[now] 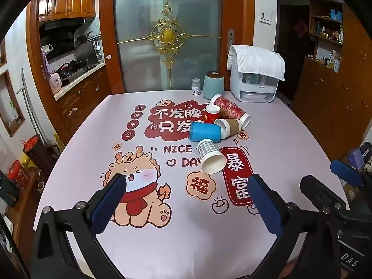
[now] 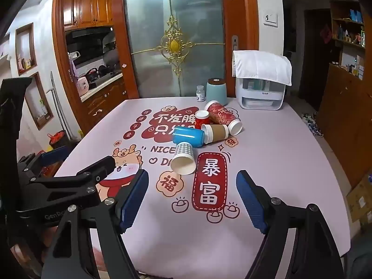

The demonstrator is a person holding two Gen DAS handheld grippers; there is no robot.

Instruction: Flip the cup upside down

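Observation:
Several paper cups lie in a pile on the printed tablecloth (image 1: 162,244). A checked cup (image 1: 210,155) lies on its side nearest me, mouth toward me; it also shows in the right wrist view (image 2: 183,159). Behind it lie a blue cup (image 1: 204,132), a brown-sleeved cup (image 1: 230,126) and a long red patterned cup (image 1: 230,110). A small red cup (image 1: 212,114) stands upright. My left gripper (image 1: 186,197) is open and empty, short of the checked cup. My right gripper (image 2: 193,194) is open and empty, just in front of the checked cup.
At the table's far edge stand a teal canister (image 1: 213,84), a small white bottle (image 1: 196,87) and a white appliance (image 1: 253,88) draped with a white cloth. A glass door is behind the table. Wooden cabinets stand to the right.

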